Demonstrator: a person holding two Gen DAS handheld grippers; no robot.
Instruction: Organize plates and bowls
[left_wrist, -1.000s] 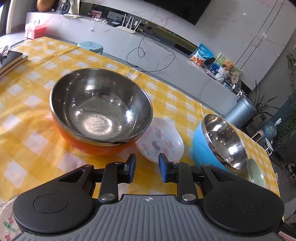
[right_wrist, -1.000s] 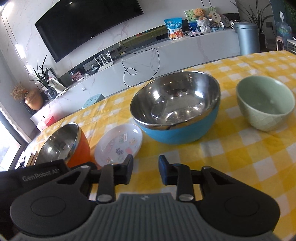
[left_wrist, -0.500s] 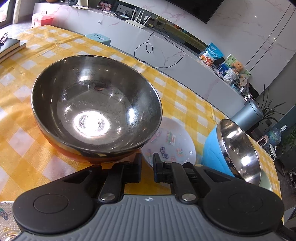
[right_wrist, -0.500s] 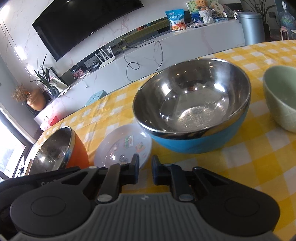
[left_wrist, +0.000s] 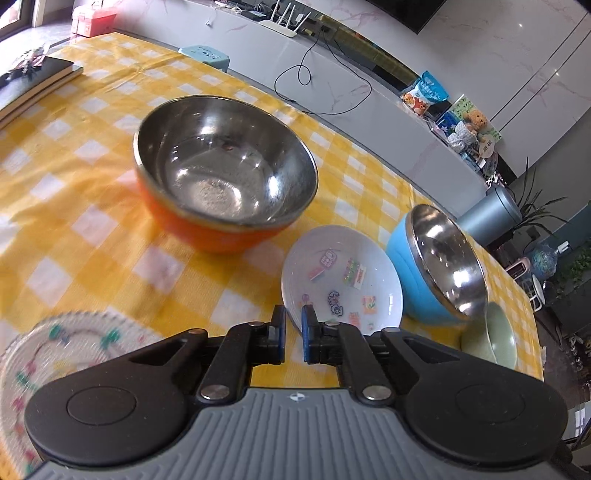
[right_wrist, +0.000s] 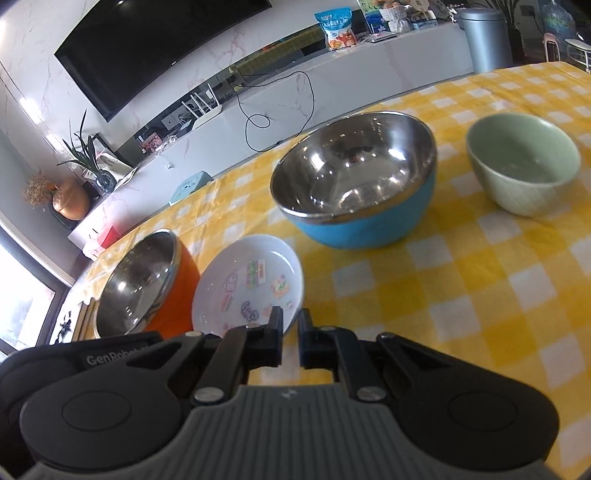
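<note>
An orange steel-lined bowl (left_wrist: 225, 181) stands on the yellow checked table. A white sticker plate (left_wrist: 341, 277) lies to its right, then a blue steel-lined bowl (left_wrist: 439, 266) and a green bowl (left_wrist: 498, 338). A white patterned plate (left_wrist: 70, 354) lies at the near left. My left gripper (left_wrist: 293, 332) is nearly shut and empty, its tips at the white plate's near rim. My right gripper (right_wrist: 290, 334) is nearly shut and empty, by the same plate (right_wrist: 247, 282). The right wrist view also shows the orange bowl (right_wrist: 147, 280), blue bowl (right_wrist: 354, 184) and green bowl (right_wrist: 522, 162).
Dark books (left_wrist: 33, 81) lie at the table's far left corner. Beyond the table's far edge stand a teal stool (left_wrist: 205, 55) and a long white cabinet (left_wrist: 369, 96) with a snack bag. A grey bin (left_wrist: 495, 218) stands past the right end.
Both grippers have closed from open to nearly shut. The left gripper drew back and shifted right from the orange bowl toward the white plate. The right gripper drew back from the blue bowl.
</note>
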